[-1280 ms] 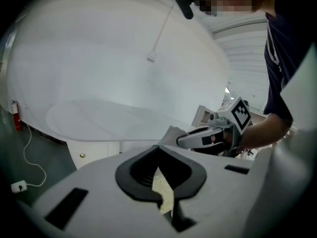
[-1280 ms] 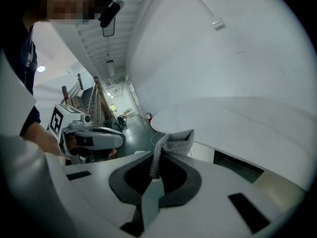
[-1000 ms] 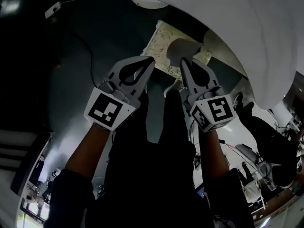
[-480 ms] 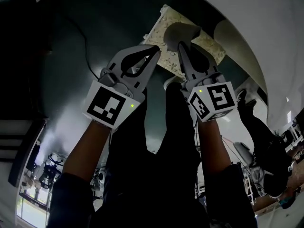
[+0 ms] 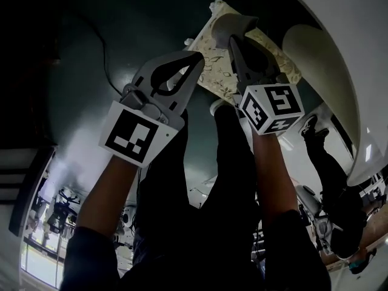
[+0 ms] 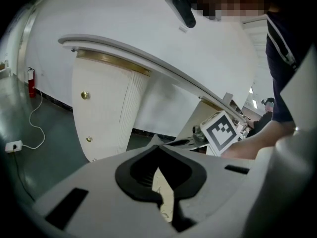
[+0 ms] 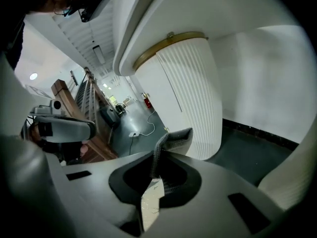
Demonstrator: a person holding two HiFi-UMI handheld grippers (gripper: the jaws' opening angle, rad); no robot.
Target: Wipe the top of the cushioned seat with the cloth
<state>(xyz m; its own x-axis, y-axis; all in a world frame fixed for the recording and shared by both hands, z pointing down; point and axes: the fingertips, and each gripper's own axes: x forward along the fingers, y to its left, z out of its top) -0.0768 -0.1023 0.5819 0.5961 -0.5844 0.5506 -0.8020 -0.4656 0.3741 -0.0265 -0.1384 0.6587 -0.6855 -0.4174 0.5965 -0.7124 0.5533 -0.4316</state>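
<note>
The cloth [image 5: 234, 24] sits in the right tool [image 5: 232, 39] over the cushioned seat [image 5: 267, 48], with the left tool [image 5: 196, 57] just to its left.

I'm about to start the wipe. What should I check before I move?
1. Right gripper shut on the cloth: ok.
2. Cloth over the seat in the head view: ok.
3. Cloth pressed onto the seat top: cannot tell.
4. Left gripper shut with nothing in it, off the cloth: ok.
5. Left gripper out of the wipe path: not ok, its tip lies at the seat's edge in the head view.
</note>
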